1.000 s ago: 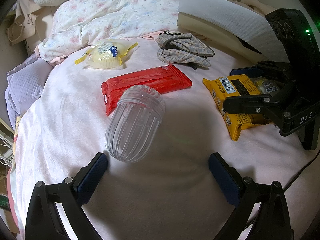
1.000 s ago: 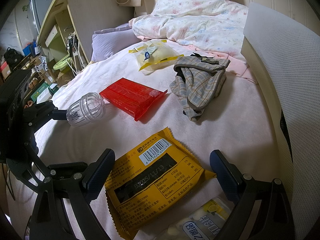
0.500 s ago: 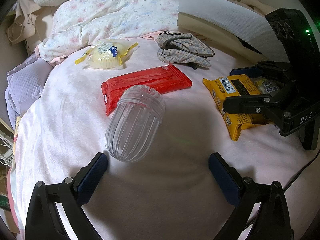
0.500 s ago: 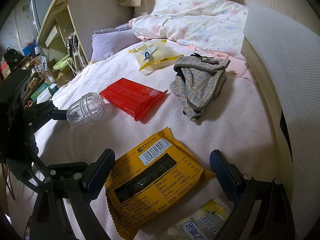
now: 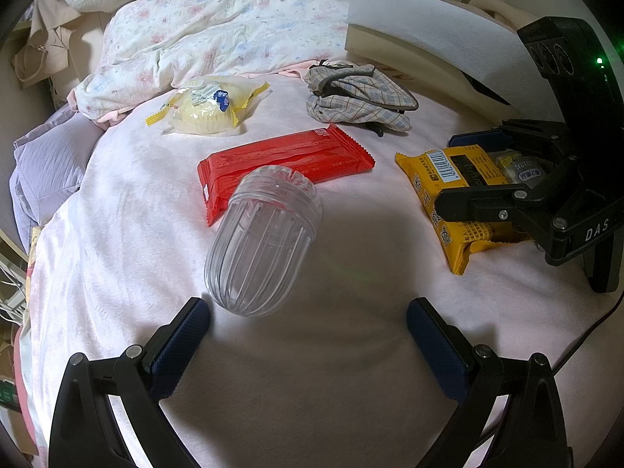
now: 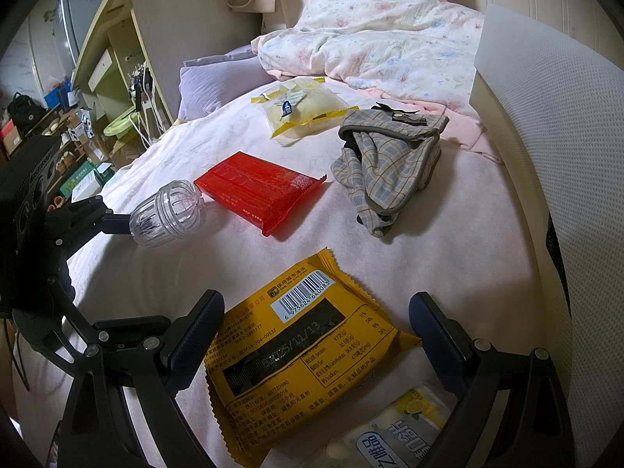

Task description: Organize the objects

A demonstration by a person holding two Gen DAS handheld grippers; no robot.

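A clear ribbed plastic jar (image 5: 263,241) lies on its side on the pink bed cover, just ahead of my open, empty left gripper (image 5: 308,318); it also shows in the right wrist view (image 6: 167,214). Behind it lies a red snack packet (image 5: 284,163) (image 6: 259,189). My right gripper (image 6: 316,323) is open, its fingers either side of a yellow snack packet (image 6: 308,355) (image 5: 454,187) lying flat. A small clear candy pack (image 6: 397,433) lies under the gripper's base. A yellow-wrapped bun (image 5: 206,107) (image 6: 302,111) and a crumpled plaid cloth (image 5: 357,97) (image 6: 388,156) lie farther back.
A floral quilt (image 5: 218,43) is piled at the head of the bed. A white mesh chair back (image 6: 546,156) stands along the right side. A lilac pillow (image 5: 46,163) lies at the left edge, with a desk (image 6: 128,50) and floor clutter beyond.
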